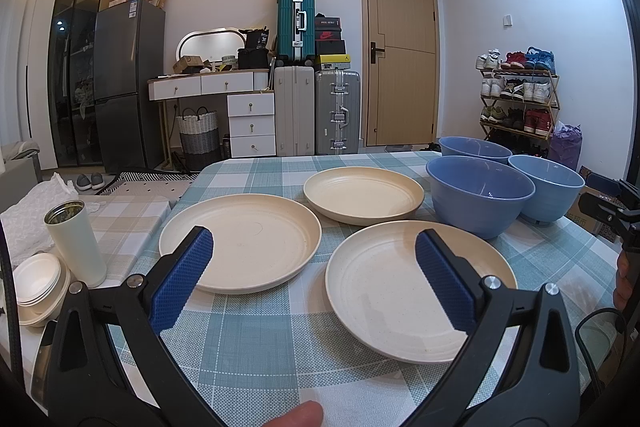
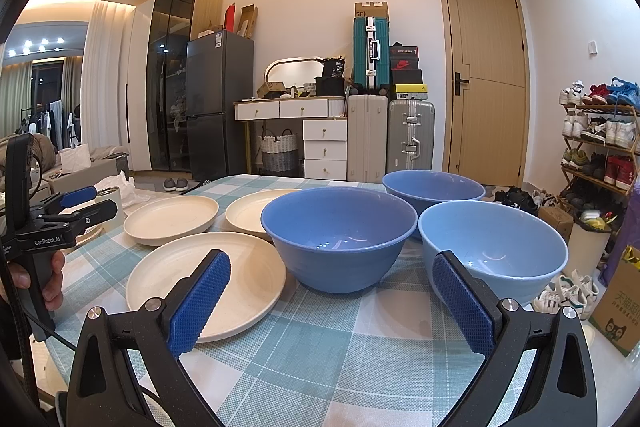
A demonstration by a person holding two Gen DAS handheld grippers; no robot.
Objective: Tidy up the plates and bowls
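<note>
1. Cream plates, three (image 1: 240, 241) (image 1: 363, 195) (image 1: 400, 291), lie apart on the checked bench (image 1: 256, 343).
2. Blue bowls, three (image 2: 338, 237) (image 2: 494, 251) (image 2: 433, 187), cluster beside them.
3. Left claw (image 1: 314, 277) and right claw (image 2: 330, 303) hover wide open, holding nothing.

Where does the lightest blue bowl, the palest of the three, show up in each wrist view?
Left wrist view: the lightest blue bowl sits far right, behind and right of the front darker bowl.
Right wrist view: it is right of centre, just beyond the right gripper, whose jaws are open.
Shared landmark: the teal suitcase against the back wall.
</note>
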